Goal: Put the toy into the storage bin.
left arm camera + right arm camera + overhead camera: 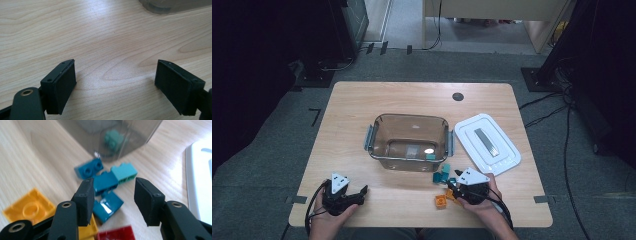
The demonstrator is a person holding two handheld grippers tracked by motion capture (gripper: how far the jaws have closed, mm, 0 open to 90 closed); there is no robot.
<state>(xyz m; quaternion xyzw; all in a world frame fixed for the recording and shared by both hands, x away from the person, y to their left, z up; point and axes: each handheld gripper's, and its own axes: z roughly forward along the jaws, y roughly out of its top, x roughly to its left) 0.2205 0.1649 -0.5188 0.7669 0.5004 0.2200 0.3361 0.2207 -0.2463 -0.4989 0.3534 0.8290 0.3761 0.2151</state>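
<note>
Hovering with jaws parted, the right gripper [113,202] sits directly over the teal bricks [106,182], just short of the clear container [411,141]. Left gripper [115,82], open and empty, rests well apart, farther off.

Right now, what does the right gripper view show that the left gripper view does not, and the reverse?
The right gripper view alone shows the teal bricks, a yellow brick, a red brick, a teal brick inside the box and the lid's edge. The left gripper view alone shows the left gripper, open over bare wood. Both show the table and part of the clear box.
</note>
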